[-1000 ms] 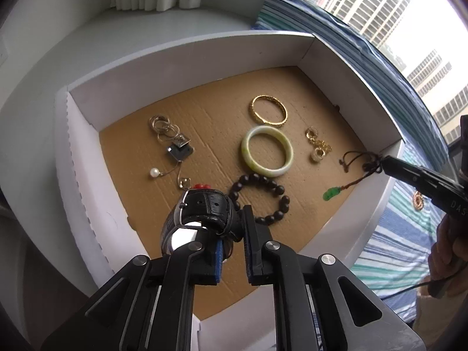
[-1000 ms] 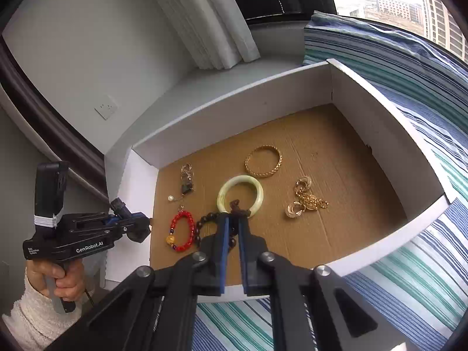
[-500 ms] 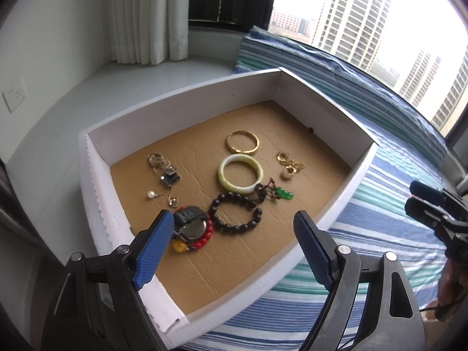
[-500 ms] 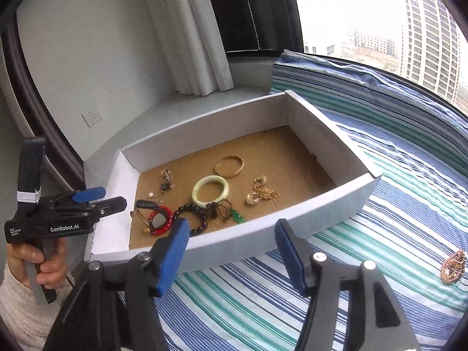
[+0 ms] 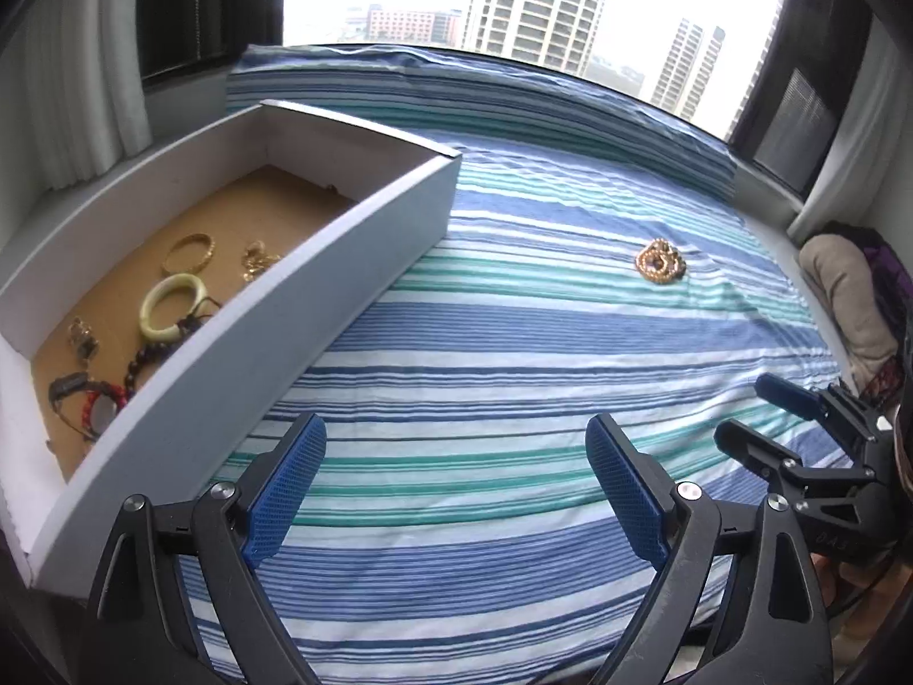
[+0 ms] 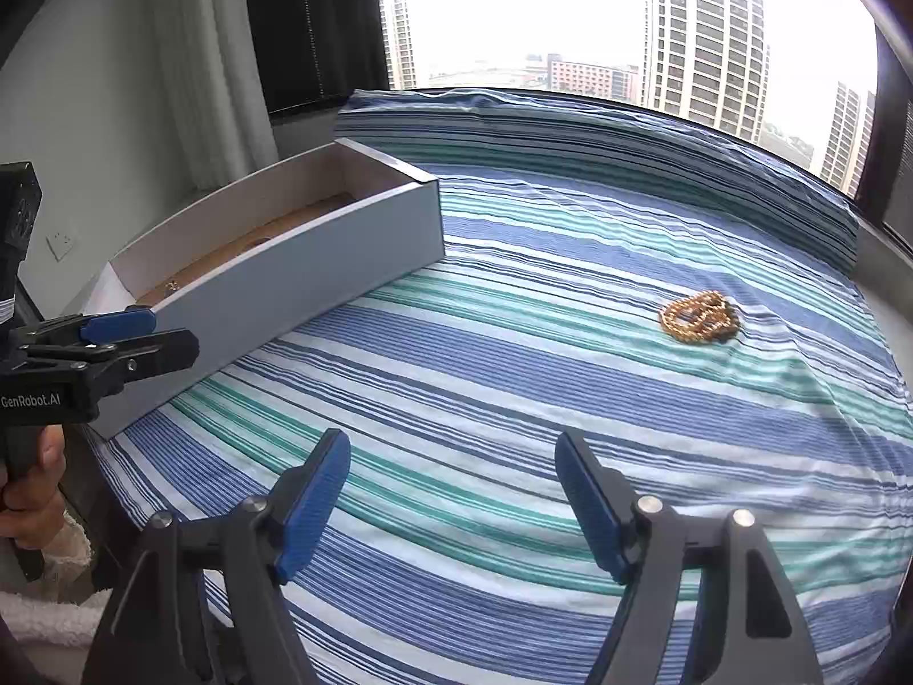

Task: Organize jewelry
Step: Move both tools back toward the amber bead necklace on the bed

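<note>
Grippers, left (image 5: pixel 456 482) and right (image 6: pixel 453 494), both hang over the striped sheet (image 5: pixel 485 354) with jaws opening and nothing between them, while the gold chain (image 6: pixel 699 317) lies ahead and right of both, the box (image 5: pixel 319 297) with 7 pieces left.

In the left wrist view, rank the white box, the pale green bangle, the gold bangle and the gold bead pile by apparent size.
1. white box
2. pale green bangle
3. gold bangle and gold bead pile: look about alike, and they lie at different distances, so unranked.

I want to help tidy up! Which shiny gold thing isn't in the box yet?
The gold bead bracelet lying alone on the striped bedspread. The other gold pieces already lie inside the white box.
</note>
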`<state>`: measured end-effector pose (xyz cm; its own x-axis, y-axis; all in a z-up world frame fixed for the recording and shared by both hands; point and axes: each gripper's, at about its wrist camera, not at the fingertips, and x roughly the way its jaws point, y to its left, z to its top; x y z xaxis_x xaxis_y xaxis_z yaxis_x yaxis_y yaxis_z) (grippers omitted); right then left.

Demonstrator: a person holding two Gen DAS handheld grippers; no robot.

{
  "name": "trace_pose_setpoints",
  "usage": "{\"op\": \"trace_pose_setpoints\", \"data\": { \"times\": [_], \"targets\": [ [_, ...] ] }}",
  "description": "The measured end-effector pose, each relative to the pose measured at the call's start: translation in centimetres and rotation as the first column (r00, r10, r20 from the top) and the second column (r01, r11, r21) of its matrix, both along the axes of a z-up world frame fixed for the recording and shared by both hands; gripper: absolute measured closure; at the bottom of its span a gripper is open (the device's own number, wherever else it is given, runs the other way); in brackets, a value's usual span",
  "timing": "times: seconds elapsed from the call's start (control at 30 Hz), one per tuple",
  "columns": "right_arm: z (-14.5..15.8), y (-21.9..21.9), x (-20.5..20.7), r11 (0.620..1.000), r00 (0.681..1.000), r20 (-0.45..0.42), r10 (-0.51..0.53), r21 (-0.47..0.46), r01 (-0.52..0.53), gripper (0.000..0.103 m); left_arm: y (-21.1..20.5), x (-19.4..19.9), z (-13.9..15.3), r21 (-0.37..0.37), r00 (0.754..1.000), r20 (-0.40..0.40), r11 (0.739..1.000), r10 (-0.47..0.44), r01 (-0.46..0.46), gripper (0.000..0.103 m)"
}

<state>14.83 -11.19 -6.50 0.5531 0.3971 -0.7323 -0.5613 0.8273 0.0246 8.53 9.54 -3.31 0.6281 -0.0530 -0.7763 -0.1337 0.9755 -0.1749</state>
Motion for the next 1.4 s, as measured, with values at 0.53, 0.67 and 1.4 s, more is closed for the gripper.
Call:
{"op": "trace_pose_setpoints", "data": {
  "times": [0.53, 0.67, 1.4],
  "targets": [
    [-3.1, -9.9, -0.2, 0.971, 0.97, -0.058, -0.238, 0.003, 0.239, 0.027, -5.9, 1.2, -1.7, 0.012, 0.994, -0.063, 0.996, -0.089, 0.09, 0.01],
    [-3.5, -9.6, -0.2, 0.975, 0.973, -0.063, -0.223, -0.002, 0.223, 0.027, -6.2, 1.7, -2.4, 0.013, 0.993, -0.082, 0.996, -0.085, 0.086, 0.01],
    [-5.5, -13.2, 1.0, 0.958, 0.951, -0.131, -0.279, 0.025, 0.285, 0.027, -12.2, 12.6, -3.8, 0.068, 0.954, -0.154, 0.961, -0.257, 0.269, 0.01]
  ]
}}
